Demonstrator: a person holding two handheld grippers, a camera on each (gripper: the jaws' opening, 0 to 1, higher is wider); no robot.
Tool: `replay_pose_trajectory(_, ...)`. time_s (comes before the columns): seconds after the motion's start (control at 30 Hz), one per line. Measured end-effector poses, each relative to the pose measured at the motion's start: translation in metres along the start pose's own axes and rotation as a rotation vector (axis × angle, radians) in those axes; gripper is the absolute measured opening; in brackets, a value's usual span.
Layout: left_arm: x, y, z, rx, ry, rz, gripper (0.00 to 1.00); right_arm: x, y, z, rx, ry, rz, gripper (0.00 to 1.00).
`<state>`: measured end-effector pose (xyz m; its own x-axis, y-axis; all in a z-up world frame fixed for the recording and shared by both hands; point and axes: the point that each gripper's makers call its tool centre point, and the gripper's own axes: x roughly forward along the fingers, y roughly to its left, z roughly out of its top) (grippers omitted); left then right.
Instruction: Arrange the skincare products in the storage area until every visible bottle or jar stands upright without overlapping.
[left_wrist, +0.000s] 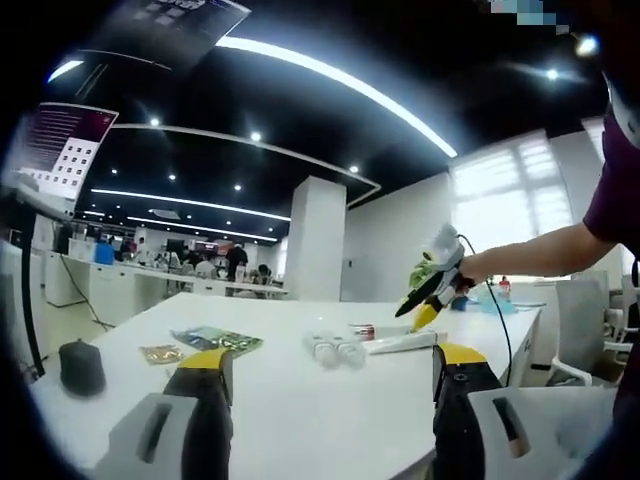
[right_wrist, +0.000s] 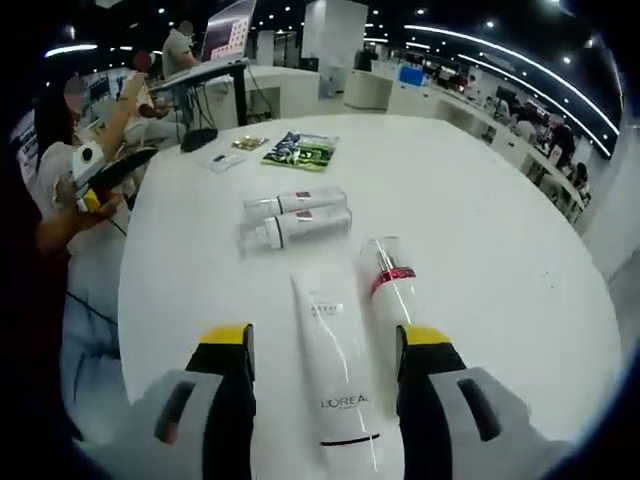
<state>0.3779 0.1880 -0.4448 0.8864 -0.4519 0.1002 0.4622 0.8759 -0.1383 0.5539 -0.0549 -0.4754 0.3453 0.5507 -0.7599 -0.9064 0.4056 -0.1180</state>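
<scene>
Skincare tube (right_wrist: 337, 385) lies flat on the white table (right_wrist: 480, 240) between the wide-open right gripper (right_wrist: 325, 370) jaws, touching a red-banded bottle (right_wrist: 388, 280) that could roll if nudged.

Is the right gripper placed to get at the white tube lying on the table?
Probably yes: the right gripper is open, the white tube lies flat between its jaws, though the red-banded bottle crowds one side.
</scene>
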Motion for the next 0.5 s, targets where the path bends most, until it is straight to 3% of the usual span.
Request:
replay_pose_trajectory(0.13, -0.002, 0.0, -0.001, 0.002, 0.001, 0.001, 0.85, 0.008, 0.002, -0.011, 0.007, 0.064, 0.04, 0.46)
replay_pose_trajectory(0.2, -0.003, 0.0, 0.0, 0.005, 0.005, 0.001, 0.85, 0.014, 0.006, -0.025, 0.011, 0.132, 0.078, 0.47)
replay_pose_trajectory(0.27, -0.005, 0.001, 0.0, 0.001, 0.006, 0.003, 0.85, 0.019, 0.014, -0.031, -0.035, 0.159, 0.123, 0.49)
replay_pose_trajectory(0.5, -0.007, 0.003, 0.004, 0.008, 0.008, 0.002, 0.84, 0.028, 0.005, -0.03, -0.005, 0.166, 0.107, 0.41)
